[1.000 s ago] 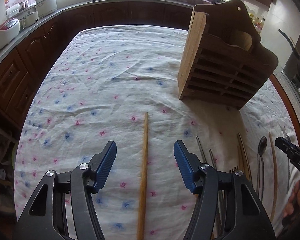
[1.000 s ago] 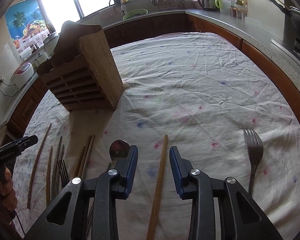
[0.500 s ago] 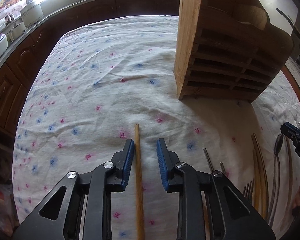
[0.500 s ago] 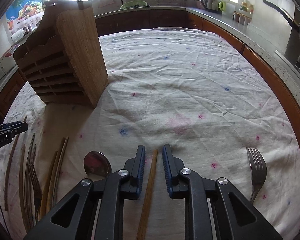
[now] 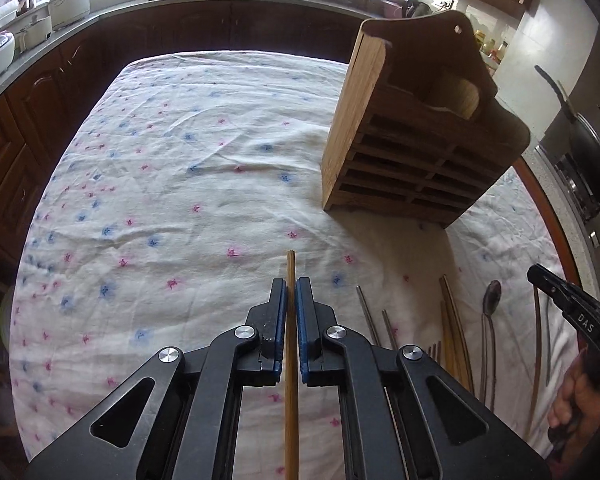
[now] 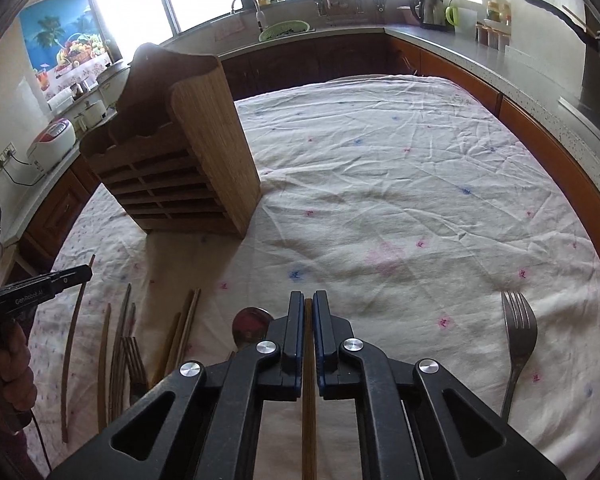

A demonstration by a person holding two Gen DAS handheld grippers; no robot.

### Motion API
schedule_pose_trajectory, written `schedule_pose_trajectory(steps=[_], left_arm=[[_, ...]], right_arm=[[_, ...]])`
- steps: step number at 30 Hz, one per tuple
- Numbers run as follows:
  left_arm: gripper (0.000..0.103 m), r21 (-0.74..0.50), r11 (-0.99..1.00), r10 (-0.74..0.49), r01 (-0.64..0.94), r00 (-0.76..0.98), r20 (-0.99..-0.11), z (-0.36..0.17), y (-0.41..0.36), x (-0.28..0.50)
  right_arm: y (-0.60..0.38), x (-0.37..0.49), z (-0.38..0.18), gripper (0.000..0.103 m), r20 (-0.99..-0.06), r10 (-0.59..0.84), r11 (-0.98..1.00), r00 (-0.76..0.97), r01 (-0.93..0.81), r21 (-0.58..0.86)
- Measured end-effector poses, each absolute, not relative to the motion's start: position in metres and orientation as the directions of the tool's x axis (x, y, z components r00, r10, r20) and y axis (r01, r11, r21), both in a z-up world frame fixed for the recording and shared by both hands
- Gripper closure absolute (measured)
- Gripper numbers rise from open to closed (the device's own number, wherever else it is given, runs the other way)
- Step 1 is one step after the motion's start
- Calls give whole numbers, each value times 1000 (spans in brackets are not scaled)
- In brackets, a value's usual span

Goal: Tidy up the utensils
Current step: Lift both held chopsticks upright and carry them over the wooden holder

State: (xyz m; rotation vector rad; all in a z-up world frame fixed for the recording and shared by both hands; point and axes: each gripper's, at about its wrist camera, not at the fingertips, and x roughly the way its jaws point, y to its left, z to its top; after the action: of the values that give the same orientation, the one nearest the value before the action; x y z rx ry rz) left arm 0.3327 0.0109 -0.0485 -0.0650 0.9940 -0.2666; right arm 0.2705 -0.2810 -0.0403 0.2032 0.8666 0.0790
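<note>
My left gripper (image 5: 291, 285) has its jaws closing onto a pale wooden chopstick (image 5: 290, 360), and the blue pads pinch it on both sides. Its tip pokes out a little past the fingertips. My right gripper (image 6: 309, 296) is likewise closing, and its pads press on a darker wooden chopstick (image 6: 309, 380). The slatted wooden utensil holder (image 5: 412, 148) (image 6: 180, 152) stands upright on the floral tablecloth (image 5: 172, 184), beyond both grippers. Each gripper shows at the edge of the other's view, held by a hand.
Between the grippers lie loose utensils: metal chopsticks (image 5: 366, 312), wooden chopsticks (image 5: 452, 320) (image 6: 184, 328), a spoon (image 5: 490, 300) (image 6: 252, 322) and forks (image 6: 134, 360). A lone fork (image 6: 518, 340) lies right of my right gripper. Kitchen counters ring the table; a pan (image 5: 588, 160) sits at right.
Both grippers have closed from wide open onto the chopsticks lying between their fingers. Both views dipped toward the cloth, then drew back up.
</note>
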Motion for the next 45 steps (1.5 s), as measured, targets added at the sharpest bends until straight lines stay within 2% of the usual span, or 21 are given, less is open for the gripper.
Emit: schedule_pose_trajectory(steps=[11,23,34,45], left_arm=[[99,-249,944,-331,219,610,-720,16,30,278],[99,-284,932,-357,225,699,-619,65,44,234],[99,-284,927,-366,247,766,-528,101,49,219],[99,-307,920,-364,242,820,-442,135,51,239]], right_arm=[[-267,235,18,99,-651,205,971,731,-67,231],[-260,205,75,99,-536,227,966,813,-120,227],[-261,191,112,99,-435,233,964,870,-146,224],[-258,210,146,99,-332,245,957,911,-172,232]])
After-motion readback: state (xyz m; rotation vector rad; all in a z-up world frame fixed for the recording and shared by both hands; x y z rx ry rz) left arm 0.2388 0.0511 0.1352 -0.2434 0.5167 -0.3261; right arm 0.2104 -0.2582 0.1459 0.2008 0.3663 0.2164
